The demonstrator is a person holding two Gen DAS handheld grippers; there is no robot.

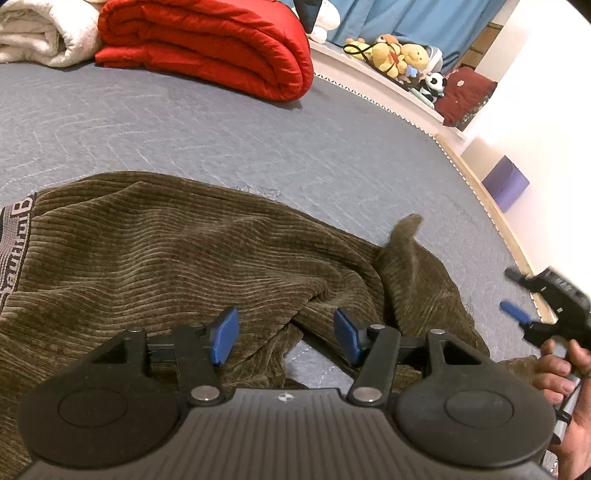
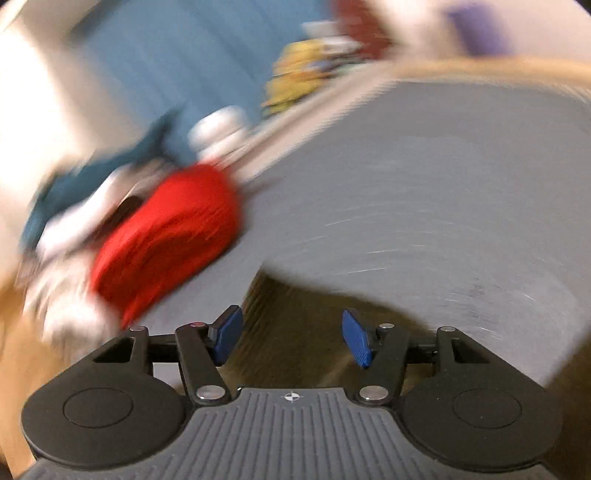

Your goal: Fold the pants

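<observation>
Olive-brown corduroy pants [image 1: 166, 251] lie crumpled on a grey quilted bed cover [image 1: 184, 122], with a lettered waistband [image 1: 16, 229] at the left. My left gripper [image 1: 286, 336] is open and empty, just above the pants where two folds part. My right gripper shows at the right edge of the left wrist view [image 1: 517, 295], open, held in a hand beside the pants' right end. In the blurred right wrist view my right gripper [image 2: 291, 338] is open and empty over a dark patch of the pants [image 2: 295, 325].
A folded red quilt [image 1: 207, 44] and a rolled white blanket [image 1: 40, 33] lie at the bed's far side. Plush toys [image 1: 399, 55] and a dark red cushion [image 1: 465, 92] sit on a ledge beyond the bed edge. A purple box [image 1: 506, 181] stands on the floor at right.
</observation>
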